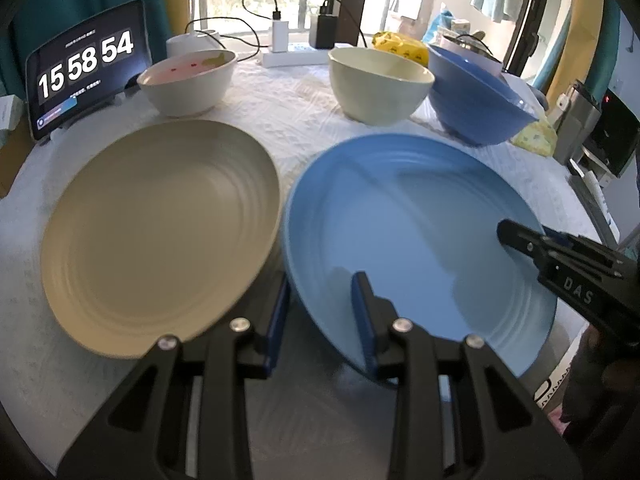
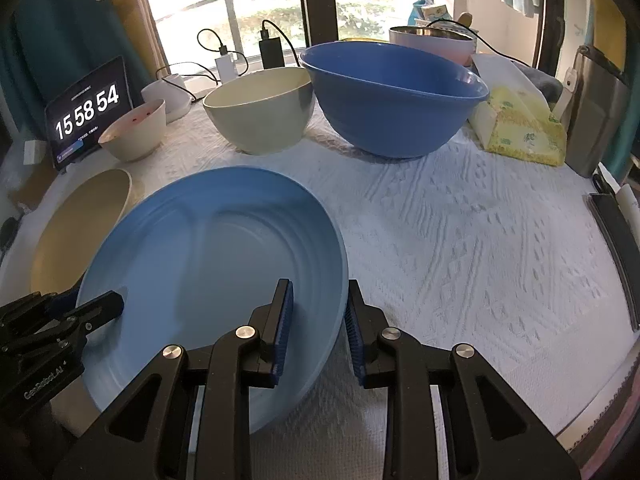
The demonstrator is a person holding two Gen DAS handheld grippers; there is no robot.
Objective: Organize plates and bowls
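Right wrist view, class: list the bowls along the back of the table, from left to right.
Small white bowl → cream bowl → large blue bowl.

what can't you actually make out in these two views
- Left wrist view: the blue bowl hides most of the pot behind it.
- Left wrist view: whether the left claw pinches the blue plate rim or only straddles it; the rim hides the contact.
- Right wrist view: the beige plate is largely covered by the blue plate and the left claw.
- Both views: the small text under the tablet clock is too small to read.
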